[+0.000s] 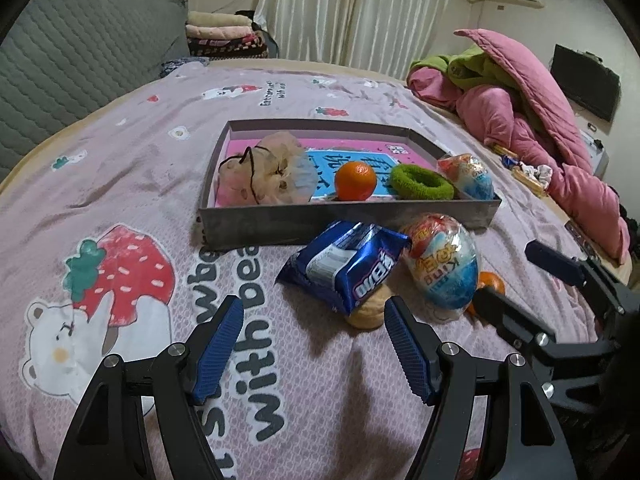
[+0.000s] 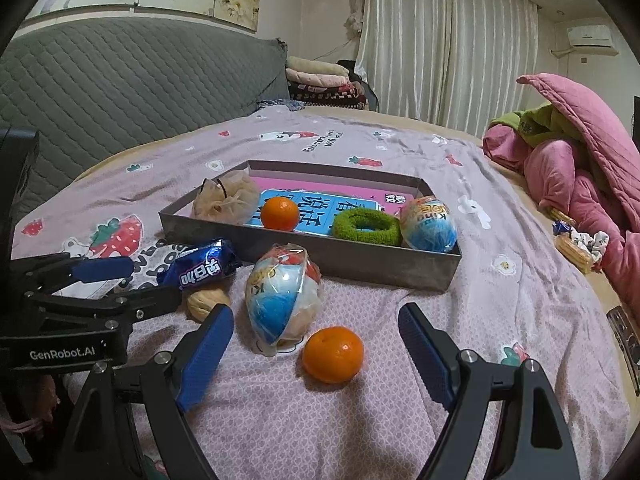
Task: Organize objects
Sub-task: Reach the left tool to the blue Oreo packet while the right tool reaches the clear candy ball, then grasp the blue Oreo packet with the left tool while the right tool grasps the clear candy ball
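A shallow grey tray [image 1: 344, 222] [image 2: 360, 266] on the bed holds a mesh puff [image 1: 264, 172], an orange [image 1: 356, 181], a green hair ring [image 1: 422, 182] and a wrapped toy egg [image 1: 466, 176]. In front of it lie a blue snack packet [image 1: 348, 264] [image 2: 200, 268], a walnut [image 1: 366, 314] [image 2: 206, 302], a second toy egg [image 1: 444, 264] [image 2: 280, 296] and a loose orange [image 2: 333, 354]. My left gripper [image 1: 312, 308] [image 2: 154, 280] is open just short of the packet and walnut. My right gripper [image 2: 316, 316] [image 1: 506, 274] is open, the loose orange lying untouched between its fingers.
The bed has a lilac strawberry-print sheet [image 1: 120, 184]. A pink and green quilt heap [image 1: 532, 120] fills the right side, with small snacks [image 2: 576, 246] beside it. A grey padded headboard [image 2: 120, 88] is at the left, with folded blankets [image 1: 224, 34] behind.
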{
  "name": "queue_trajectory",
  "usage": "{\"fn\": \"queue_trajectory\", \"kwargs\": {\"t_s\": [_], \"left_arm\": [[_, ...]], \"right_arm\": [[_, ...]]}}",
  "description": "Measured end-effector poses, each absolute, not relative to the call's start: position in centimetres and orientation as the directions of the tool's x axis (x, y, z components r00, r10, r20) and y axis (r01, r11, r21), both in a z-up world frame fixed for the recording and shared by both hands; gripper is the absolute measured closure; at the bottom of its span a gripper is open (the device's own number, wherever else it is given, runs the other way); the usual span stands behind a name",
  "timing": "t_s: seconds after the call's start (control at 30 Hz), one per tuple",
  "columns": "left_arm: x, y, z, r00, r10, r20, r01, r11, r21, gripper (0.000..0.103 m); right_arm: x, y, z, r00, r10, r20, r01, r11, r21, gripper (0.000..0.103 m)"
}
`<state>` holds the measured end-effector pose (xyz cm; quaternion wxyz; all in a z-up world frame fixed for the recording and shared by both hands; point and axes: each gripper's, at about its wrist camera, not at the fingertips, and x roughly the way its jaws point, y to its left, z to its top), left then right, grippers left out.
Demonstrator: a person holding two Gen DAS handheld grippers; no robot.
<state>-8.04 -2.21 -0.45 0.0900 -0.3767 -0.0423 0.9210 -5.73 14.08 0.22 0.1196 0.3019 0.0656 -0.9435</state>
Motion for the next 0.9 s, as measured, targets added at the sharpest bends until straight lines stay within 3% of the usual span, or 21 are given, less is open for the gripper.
{"fn": "queue_trajectory", "kwargs": {"t_s": [0.9], "left_arm": [[-11.8, -2.9, -1.5, -0.634, 0.309, -0.709, -0.149, -0.948, -0.280, 0.029]], "right_arm": [[-8.1, 12.1, -0.7, -0.770, -0.179, -0.612, 0.308, -0.945, -0.111, 0.019]]}}
